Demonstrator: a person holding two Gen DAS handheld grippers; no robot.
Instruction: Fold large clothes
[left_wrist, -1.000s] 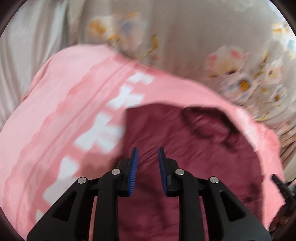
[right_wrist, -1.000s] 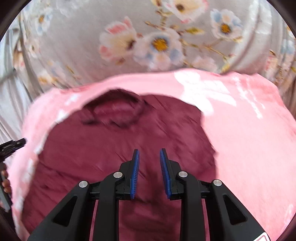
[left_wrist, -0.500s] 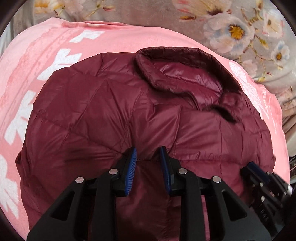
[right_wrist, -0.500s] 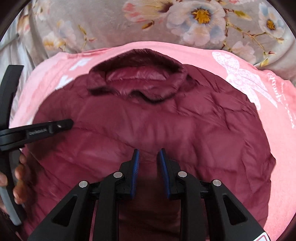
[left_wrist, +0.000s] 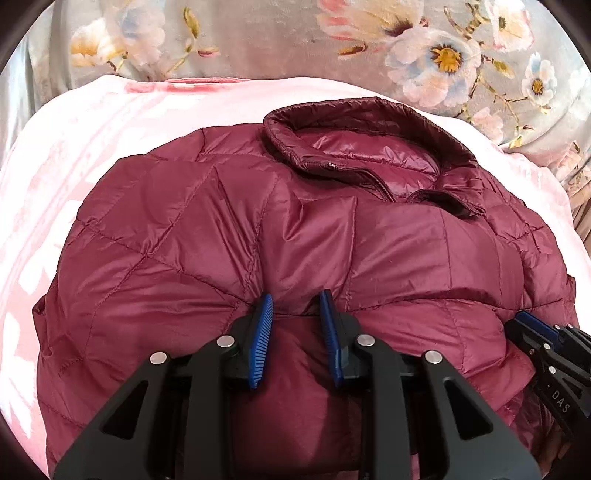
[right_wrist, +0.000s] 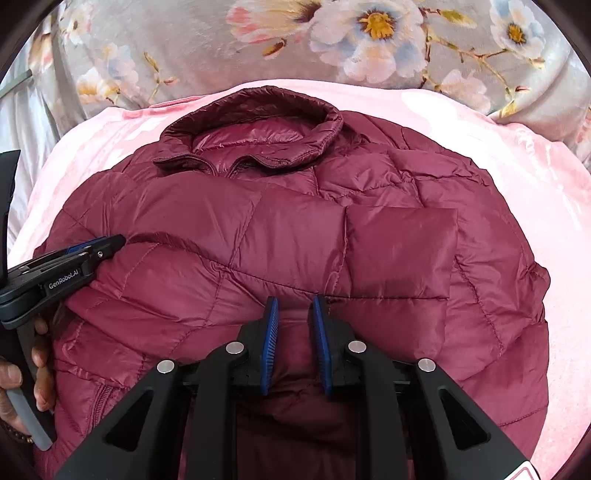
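A dark red quilted puffer jacket (left_wrist: 207, 221) (right_wrist: 295, 229) lies on a pink blanket, its collar (left_wrist: 369, 122) (right_wrist: 258, 110) at the far end and the zip partly open. My left gripper (left_wrist: 295, 295) is shut on a puffy fold at the jacket's near edge, with fabric bulging between the blue pads. My right gripper (right_wrist: 293, 297) grips the same near fold further right, and its jaws are closing on the fabric between them. Each gripper shows in the other's view: the right gripper (left_wrist: 532, 332) at the right edge, the left gripper (right_wrist: 107, 245) at the left.
The pink blanket (left_wrist: 92, 129) (right_wrist: 517, 184) with white motifs spreads under the jacket on all sides. Beyond it lies a grey floral bedsheet (left_wrist: 258, 37) (right_wrist: 184, 37). A person's hand (right_wrist: 40, 369) holds the left gripper's handle at the left edge.
Both grippers have come down and forward with the jacket fold, and the jacket now lies spread with its collar in sharp view. The right jaws have narrowed slightly.
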